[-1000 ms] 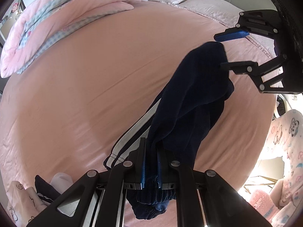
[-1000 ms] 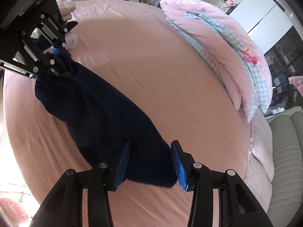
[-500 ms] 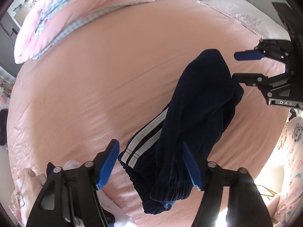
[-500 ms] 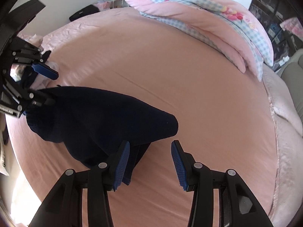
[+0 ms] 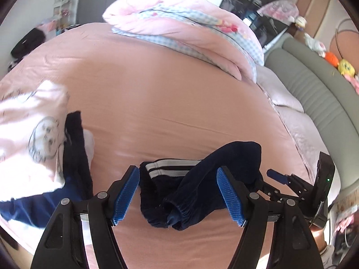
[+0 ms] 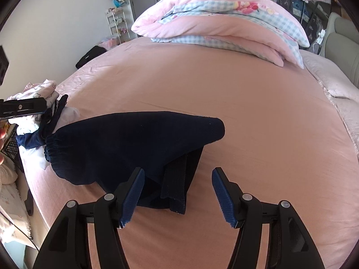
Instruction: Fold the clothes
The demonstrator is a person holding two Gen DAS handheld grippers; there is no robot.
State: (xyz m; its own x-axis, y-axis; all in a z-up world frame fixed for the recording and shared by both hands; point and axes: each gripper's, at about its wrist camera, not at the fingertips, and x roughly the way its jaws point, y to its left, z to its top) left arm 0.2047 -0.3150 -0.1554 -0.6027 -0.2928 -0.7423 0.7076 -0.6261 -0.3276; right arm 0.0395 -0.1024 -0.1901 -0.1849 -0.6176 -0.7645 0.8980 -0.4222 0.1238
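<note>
Navy trousers with two white side stripes lie loosely folded on the pink bed sheet. My left gripper hangs open above their cuff end, its blue pads clear of the cloth. At the right of that view, my right gripper stands by the other end of the trousers. In the right wrist view the trousers lie flat, and the right gripper has its jaws opening. The waistband edge shows between its pads, which do not press on it.
A pile of clothes with a dog-print top and dark garments sits at the bed's left edge. A folded pink and blue-checked quilt lies at the far side. A grey headboard runs along the right.
The left gripper let go of the trousers' cuff end and opened wide. The right gripper's jaws widened. The trousers dropped from hanging to lying on the bed. Both views rolled.
</note>
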